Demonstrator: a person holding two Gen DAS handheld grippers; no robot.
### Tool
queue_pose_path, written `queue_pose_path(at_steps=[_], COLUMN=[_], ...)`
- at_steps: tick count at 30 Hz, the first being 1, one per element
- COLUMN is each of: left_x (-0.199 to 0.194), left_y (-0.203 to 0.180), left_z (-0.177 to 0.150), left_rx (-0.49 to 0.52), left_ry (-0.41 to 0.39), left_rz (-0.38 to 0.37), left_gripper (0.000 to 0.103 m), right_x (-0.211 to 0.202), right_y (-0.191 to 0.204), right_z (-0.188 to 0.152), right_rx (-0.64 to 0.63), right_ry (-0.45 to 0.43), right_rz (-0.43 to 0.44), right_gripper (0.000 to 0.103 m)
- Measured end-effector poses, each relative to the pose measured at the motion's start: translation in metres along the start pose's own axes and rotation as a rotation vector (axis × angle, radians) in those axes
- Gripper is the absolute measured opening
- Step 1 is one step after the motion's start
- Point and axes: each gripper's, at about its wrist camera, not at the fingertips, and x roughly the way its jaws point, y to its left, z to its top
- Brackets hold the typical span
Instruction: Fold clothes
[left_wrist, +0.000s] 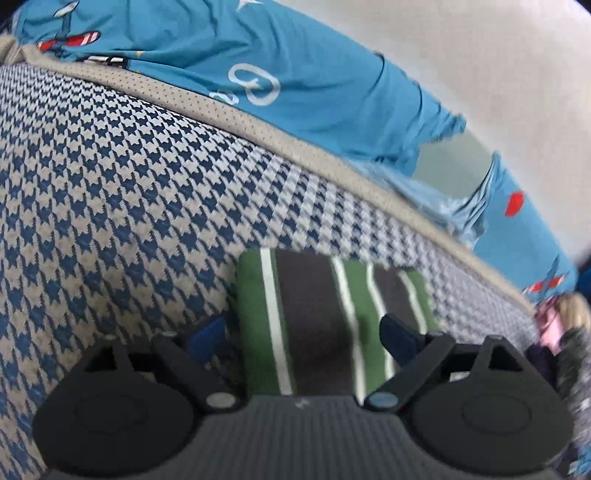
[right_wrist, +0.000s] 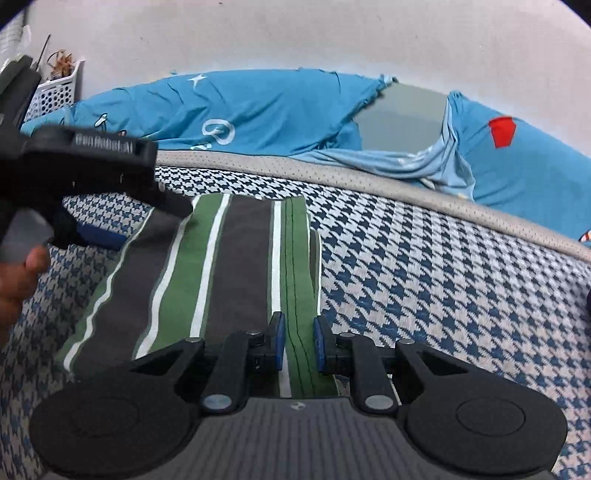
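A folded garment (right_wrist: 240, 258) with green, dark grey and white stripes lies flat on a blue-and-white houndstooth mattress (right_wrist: 424, 277). My right gripper (right_wrist: 299, 343) sits at its near right edge. Its blue pads are close together and shut on the stitched green hem. My left gripper (left_wrist: 303, 336) hovers over the other end of the garment (left_wrist: 314, 295), jaws wide open, and the pads touch no cloth. From the right wrist view the left gripper (right_wrist: 144, 225) shows at the garment's far left corner, held by a hand (right_wrist: 18, 280).
A crumpled bright blue printed sheet (right_wrist: 258, 110) is bunched along the mattress's far grey border, against a white wall. A white perforated basket (right_wrist: 59, 88) stands at the back left. Bare houndstooth mattress (left_wrist: 110, 184) spreads on both sides of the garment.
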Motion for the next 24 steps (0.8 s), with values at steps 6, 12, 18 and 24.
queue_pose_path(at_steps=[6, 12, 18, 24], left_x=[0.014, 0.017, 0.018, 0.016], left_y=[-0.006, -0.011, -0.016, -0.018], left_z=[-0.009, -0.012, -0.013, -0.013], left_rx=[0.059, 0.089, 0.109, 0.114], left_ry=[0.040, 0.032, 0.034, 0.032], left_rz=[0.076, 0.102, 0.124, 0.120], left_gripper=[0.103, 0.103, 0.103, 0.103], right_x=[0.008, 0.012, 0.014, 0.011], right_y=[-0.002, -0.006, -0.005, -0.008], right_z=[0.000, 0.000, -0.001, 0.003], right_rx=[0.031, 0.041, 0.030, 0.050], right_ry=[0.024, 0.036, 0.038, 0.044], right_rz=[0.000, 0.008, 0.006, 0.002], right_gripper=[0.016, 0.017, 0.018, 0.025])
